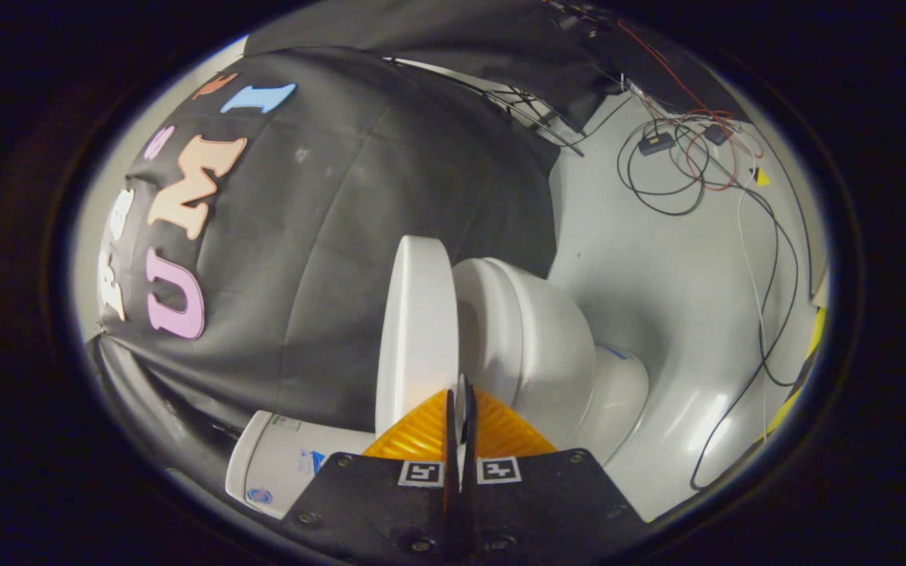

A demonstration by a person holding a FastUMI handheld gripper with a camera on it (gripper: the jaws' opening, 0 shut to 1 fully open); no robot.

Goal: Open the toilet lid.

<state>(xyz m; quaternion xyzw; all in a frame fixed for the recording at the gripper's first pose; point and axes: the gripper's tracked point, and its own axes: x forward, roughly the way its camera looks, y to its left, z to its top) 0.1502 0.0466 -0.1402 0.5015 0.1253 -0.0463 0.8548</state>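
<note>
Nearest the camera, the gripper is rolled sideways, its fingers drawn almost together and clamped on the thin edge of the toilet lid, which runs between them. Just beyond, the lid is swung well off the toilet bowl, a wide gap between the two. Right of the bowl lies bare pale floor; left, the tank sits against the black booth wall. Far off, loose cables trail across the floor
</note>
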